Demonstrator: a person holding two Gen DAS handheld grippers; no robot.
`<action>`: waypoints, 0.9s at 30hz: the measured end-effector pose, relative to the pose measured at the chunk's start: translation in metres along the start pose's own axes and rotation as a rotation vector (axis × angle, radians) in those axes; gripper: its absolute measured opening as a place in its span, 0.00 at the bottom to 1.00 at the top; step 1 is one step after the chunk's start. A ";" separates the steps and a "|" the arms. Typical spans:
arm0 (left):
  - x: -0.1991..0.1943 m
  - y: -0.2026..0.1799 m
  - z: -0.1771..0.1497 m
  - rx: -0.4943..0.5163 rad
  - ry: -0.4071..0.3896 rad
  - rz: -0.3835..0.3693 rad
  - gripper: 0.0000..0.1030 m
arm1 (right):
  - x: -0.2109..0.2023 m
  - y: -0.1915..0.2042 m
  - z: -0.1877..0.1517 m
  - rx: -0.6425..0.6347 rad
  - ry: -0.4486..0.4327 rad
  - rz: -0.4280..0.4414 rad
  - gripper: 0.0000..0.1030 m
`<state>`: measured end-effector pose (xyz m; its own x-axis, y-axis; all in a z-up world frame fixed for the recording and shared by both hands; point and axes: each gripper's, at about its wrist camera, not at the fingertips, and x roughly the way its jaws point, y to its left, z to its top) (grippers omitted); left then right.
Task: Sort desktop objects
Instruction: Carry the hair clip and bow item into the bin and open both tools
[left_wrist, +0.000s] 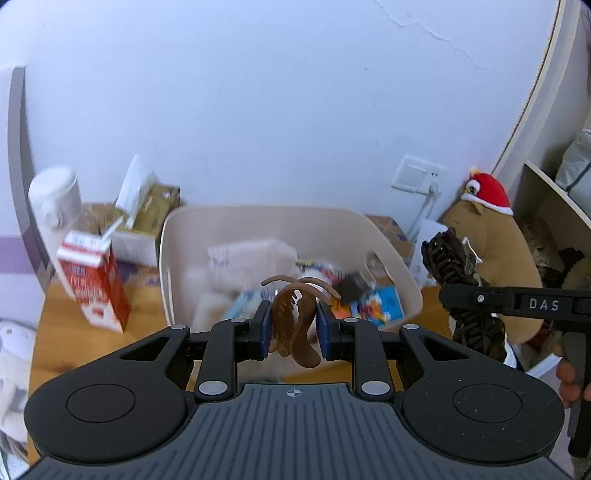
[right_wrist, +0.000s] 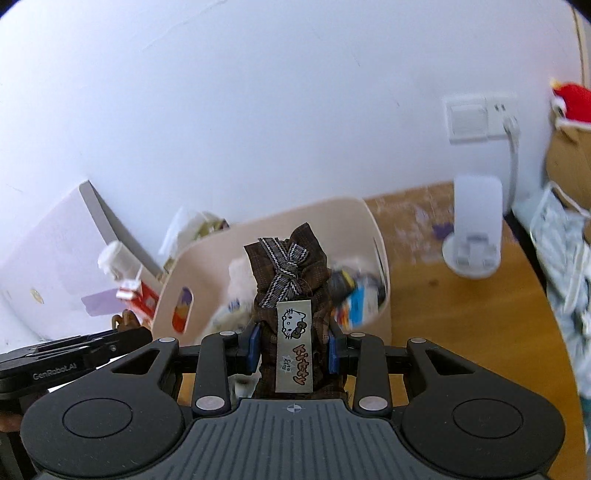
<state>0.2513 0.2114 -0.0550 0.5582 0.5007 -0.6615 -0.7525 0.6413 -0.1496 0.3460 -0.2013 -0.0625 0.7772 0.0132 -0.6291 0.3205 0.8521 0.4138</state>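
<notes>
So the left gripper (left_wrist: 292, 329) has its blue pads clamped on a brown claw hair clip (left_wrist: 293, 325), which is held up in the air just in front of the cream plastic bin (left_wrist: 173, 236). The right gripper (right_wrist: 292, 349) is squeezed onto a dark brown plaid fabric hair accessory (right_wrist: 291, 273) with a striped ribbon bow and a Hello Kitty "Kitty" tag (right_wrist: 294, 350) hanging off the front; it's also lifted, with the bin right behind it. You can see that same fabric piece from the left camera too, off to the right, sticking out of the other gripper. The bin sits on a wooden desk (right_wrist: 461, 325) against the white wall and already has a jumble of stuff in it: something white and fluffy, a blue packet, a few blurry bits I can't make out. Left of the bin there's a red and white milk carton (left_wrist: 94, 280) with a straw, and a tissue box (left_wrist: 147, 214) behind it. On the right side there's a brown plush toy (left_wrist: 491, 258) with a red hat, and a white stand-type gadget (right_wrist: 476, 229) on the desk near the wall socket (right_wrist: 480, 118).
</notes>
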 end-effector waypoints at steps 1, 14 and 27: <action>0.003 -0.001 0.005 0.006 -0.004 0.006 0.24 | 0.002 0.001 0.007 -0.012 -0.008 0.000 0.30; 0.070 -0.001 0.026 -0.031 0.110 0.145 0.24 | 0.066 0.014 0.047 -0.063 -0.016 0.030 0.30; 0.110 0.013 0.016 -0.103 0.202 0.207 0.24 | 0.133 0.012 0.039 -0.125 0.112 0.005 0.30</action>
<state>0.3083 0.2844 -0.1185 0.3163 0.4823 -0.8169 -0.8803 0.4701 -0.0633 0.4742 -0.2096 -0.1161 0.7112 0.0701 -0.6995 0.2415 0.9101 0.3368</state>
